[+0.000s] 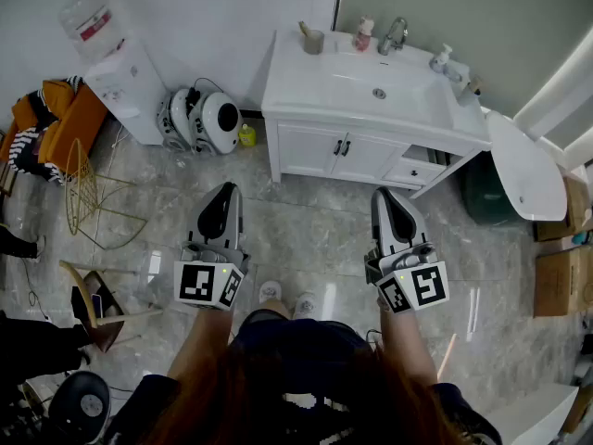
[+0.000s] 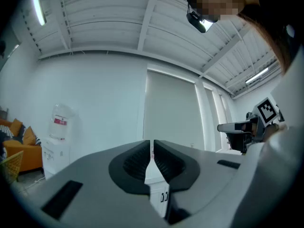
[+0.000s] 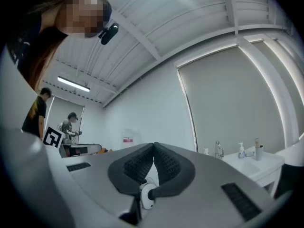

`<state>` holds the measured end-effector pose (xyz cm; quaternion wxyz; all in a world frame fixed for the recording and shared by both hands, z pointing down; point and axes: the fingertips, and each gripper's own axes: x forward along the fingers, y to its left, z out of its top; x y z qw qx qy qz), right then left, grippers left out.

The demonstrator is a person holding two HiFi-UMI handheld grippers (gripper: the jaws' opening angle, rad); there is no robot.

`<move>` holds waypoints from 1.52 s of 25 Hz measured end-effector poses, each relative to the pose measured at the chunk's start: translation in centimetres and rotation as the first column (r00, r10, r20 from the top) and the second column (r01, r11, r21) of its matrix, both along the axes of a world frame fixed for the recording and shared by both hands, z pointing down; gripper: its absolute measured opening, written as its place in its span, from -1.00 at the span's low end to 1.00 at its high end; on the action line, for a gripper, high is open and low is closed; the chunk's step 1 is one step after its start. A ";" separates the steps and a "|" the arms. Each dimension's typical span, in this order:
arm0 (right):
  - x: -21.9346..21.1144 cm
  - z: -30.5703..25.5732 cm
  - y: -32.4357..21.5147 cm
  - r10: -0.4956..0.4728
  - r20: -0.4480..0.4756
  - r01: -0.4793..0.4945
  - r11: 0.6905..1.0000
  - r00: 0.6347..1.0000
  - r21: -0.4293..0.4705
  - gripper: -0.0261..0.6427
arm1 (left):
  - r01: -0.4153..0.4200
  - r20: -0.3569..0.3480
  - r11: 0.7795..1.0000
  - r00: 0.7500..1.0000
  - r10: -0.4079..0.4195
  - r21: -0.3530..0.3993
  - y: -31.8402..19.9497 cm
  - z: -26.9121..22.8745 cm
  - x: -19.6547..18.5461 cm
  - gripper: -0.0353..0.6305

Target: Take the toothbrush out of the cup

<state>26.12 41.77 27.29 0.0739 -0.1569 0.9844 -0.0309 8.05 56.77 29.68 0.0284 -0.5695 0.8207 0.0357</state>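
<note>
The thin toothbrush [image 1: 303,29] stood in a small cup [image 1: 314,42] at the vanity's [image 1: 306,86] back corner, well apart from your left gripper [image 1: 224,190] and right gripper [image 1: 384,194], both closed and empty.

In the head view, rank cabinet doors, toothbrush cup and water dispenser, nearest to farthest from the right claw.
1. cabinet doors, just ahead of the right claw.
2. toothbrush cup, farther back, to the left.
3. water dispenser, far left.

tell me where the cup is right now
In the head view, the cup stands on the back left corner of the white sink counter, left of the faucet, with the toothbrush in it.
</note>
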 end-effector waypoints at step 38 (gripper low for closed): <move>-25.8 -1.2 -10.5 0.210 0.088 -0.208 0.978 0.974 -0.027 -0.88 | -0.188 0.059 0.982 0.981 0.186 0.035 -13.2 -2.1 -29.3 -0.78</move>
